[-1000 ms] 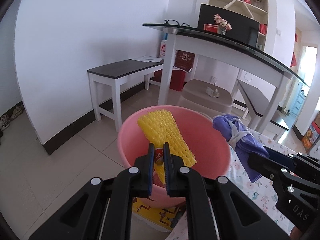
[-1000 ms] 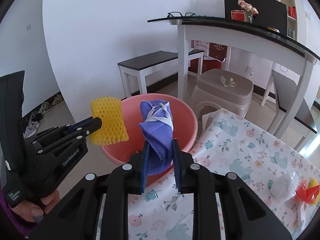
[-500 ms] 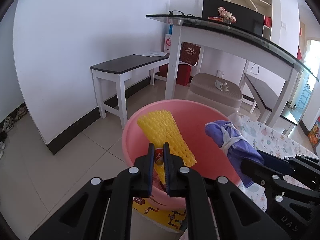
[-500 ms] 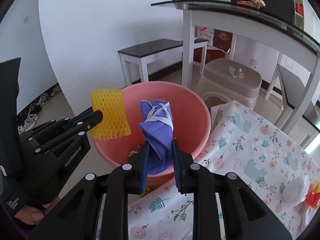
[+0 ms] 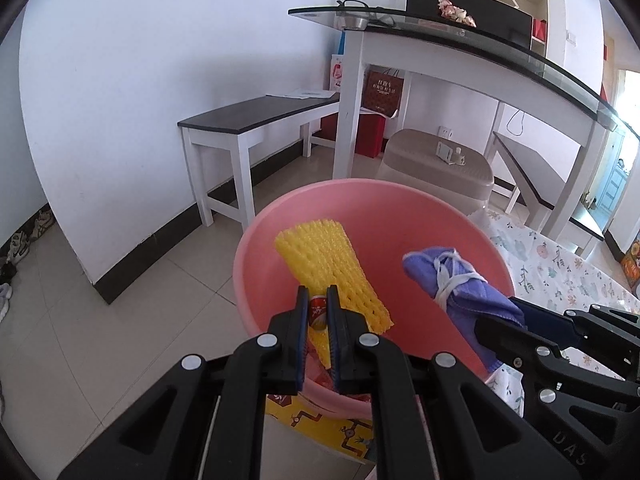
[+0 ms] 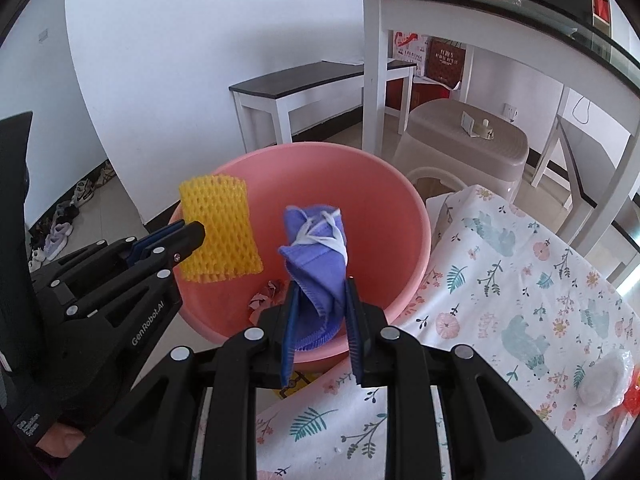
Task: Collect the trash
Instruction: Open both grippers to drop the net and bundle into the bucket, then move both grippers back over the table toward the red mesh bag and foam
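A pink basin (image 5: 404,216) (image 6: 384,184) stands on the floor beside the cloth-covered table. My left gripper (image 5: 318,300) (image 6: 188,234) is shut on a yellow foam fruit net (image 5: 324,264) (image 6: 218,232), held above the basin's left part. My right gripper (image 6: 320,296) (image 5: 516,312) is shut on a folded purple face mask (image 6: 316,256) (image 5: 448,280) with white ear loops, held over the basin's near right side. Crumpled red and pink scraps (image 6: 266,294) lie on the basin's bottom.
A floral tablecloth (image 6: 500,288) covers the table at right, with a white wad (image 6: 604,380) and a red-orange wrapper (image 6: 632,402) on it. Behind the basin are a beige stool (image 5: 440,164), a dark-topped white bench (image 5: 256,120) and a glass-topped white table (image 5: 460,40). Shoes (image 6: 56,232) line the left wall.
Both grippers have sunk and moved forward toward the basin with their loads; the basin looms larger and the net and mask now hang lower over it. Neither grip has changed.
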Action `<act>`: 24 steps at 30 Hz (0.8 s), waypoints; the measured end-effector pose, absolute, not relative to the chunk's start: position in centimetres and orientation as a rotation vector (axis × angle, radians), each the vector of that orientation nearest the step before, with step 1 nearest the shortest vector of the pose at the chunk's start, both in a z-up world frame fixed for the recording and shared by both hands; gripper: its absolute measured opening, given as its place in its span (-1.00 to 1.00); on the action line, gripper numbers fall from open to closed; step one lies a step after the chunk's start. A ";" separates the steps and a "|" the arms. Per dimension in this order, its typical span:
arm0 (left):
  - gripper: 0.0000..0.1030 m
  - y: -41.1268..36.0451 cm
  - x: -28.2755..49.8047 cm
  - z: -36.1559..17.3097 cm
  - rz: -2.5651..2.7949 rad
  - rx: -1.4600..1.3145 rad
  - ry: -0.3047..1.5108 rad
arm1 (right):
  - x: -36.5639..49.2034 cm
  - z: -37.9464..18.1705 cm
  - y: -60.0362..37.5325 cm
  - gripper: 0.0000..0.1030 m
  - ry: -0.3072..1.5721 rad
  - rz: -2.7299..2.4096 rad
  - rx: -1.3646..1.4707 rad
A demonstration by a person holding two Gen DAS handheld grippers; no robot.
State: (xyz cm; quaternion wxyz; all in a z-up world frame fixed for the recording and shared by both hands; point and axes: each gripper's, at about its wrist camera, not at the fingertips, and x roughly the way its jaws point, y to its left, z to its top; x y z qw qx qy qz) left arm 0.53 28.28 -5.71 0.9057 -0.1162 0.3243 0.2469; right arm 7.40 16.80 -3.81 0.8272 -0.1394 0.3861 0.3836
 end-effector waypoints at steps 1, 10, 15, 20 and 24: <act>-0.84 28.3 0.6 -5.8 0.510 -0.241 0.672 | 7.4 -3.9 16.8 -0.57 0.821 0.814 -0.298; -0.80 28.7 0.9 -6.4 0.510 -0.259 0.697 | 7.7 -4.6 17.1 -0.57 0.859 0.819 -0.281; -0.71 29.1 0.8 -6.4 0.498 -0.289 0.702 | 7.8 -4.5 16.9 -0.57 0.862 0.818 -0.270; -0.63 28.8 0.3 -6.1 0.485 -0.300 0.693 | 7.6 -4.2 16.3 -0.57 0.853 0.820 -0.264; -0.62 28.0 -0.2 -5.3 0.469 -0.281 0.682 | 7.1 -3.7 15.5 -0.57 0.838 0.819 -0.257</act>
